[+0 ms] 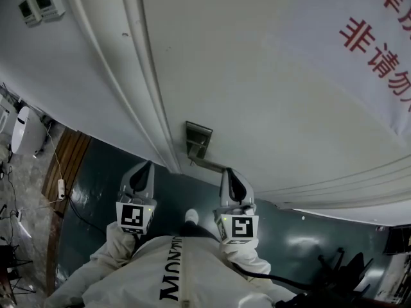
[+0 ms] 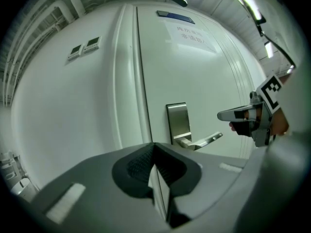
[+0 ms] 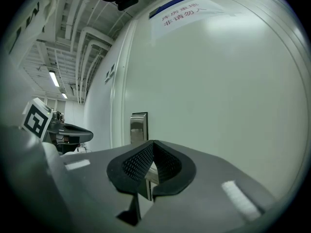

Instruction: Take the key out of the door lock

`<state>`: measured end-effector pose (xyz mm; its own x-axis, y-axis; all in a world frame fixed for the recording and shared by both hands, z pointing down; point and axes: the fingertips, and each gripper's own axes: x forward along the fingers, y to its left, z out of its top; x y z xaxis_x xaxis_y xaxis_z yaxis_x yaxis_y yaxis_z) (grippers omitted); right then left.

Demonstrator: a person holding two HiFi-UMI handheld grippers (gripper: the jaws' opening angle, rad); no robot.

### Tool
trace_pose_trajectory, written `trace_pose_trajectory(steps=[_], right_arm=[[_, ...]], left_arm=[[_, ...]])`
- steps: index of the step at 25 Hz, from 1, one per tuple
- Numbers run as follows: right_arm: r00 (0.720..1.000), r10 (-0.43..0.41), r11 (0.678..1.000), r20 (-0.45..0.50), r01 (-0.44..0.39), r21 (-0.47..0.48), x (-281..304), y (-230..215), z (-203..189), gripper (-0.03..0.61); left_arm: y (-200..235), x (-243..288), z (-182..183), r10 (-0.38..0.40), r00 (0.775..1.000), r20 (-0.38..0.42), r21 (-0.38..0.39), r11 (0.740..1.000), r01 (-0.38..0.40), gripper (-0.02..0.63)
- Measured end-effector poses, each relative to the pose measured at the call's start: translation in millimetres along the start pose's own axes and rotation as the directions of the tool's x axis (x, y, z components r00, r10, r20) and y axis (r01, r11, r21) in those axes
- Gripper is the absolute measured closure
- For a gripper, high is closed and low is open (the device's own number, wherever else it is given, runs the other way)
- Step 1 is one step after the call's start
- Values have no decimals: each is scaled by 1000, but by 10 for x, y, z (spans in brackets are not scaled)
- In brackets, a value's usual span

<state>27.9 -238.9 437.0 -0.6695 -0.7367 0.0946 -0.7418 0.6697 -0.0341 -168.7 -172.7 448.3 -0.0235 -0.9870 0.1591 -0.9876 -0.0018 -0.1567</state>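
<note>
- At the left edge of the white door point(image 1: 270, 76), a metal lock plate point(image 1: 198, 136) stands upright, with its long side running up and down the door.
- From the plate a metal handle point(image 2: 204, 141) runs level across the door, its free end pointing away from the door's edge.
- No view shows the key clearly. The lower part of the plate is hidden behind the jaws in both gripper views and is too small to read in the head view, so I cannot tell where the key points or how its long axis lies.
- The left gripper point(image 2: 154, 147) is aimed at the door seam just left of the plate. Its jaws are pressed together with nothing between them.
- The right gripper point(image 3: 153, 144) faces the door with the plate just behind its tips. Its jaws are likewise closed together and empty.
- Seen from the head, both grippers hang below the handle and clear of the door, the right one closest to the handle.
- A paper sign point(image 1: 379, 37) with red characters is stuck high on the door.
- Two wall switches point(image 1: 42, 2) sit on the wall left of the frame.
</note>
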Motion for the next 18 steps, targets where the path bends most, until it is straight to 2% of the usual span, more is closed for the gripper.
trace_pose_trajectory(steps=[4, 9, 14, 18], right_arm=[[1000, -4, 1000, -2, 4, 11, 109, -83, -20, 578], [999, -45, 999, -10, 45, 17, 145, -143, -27, 578], [987, -156, 987, -22, 157, 31, 118, -233, -40, 578], [970, -243, 970, -24, 243, 22, 133, -152, -34, 578]], left_arm=[[-28, 218, -26, -18, 1000, -9, 3, 1000, 18, 614], [-70, 408, 34, -77, 997, -7, 18, 997, 77, 614], [-33, 560, 102, -156, 988, 20, 55, 986, 154, 614], [78, 633, 63, -230, 973, 33, 57, 972, 228, 614]])
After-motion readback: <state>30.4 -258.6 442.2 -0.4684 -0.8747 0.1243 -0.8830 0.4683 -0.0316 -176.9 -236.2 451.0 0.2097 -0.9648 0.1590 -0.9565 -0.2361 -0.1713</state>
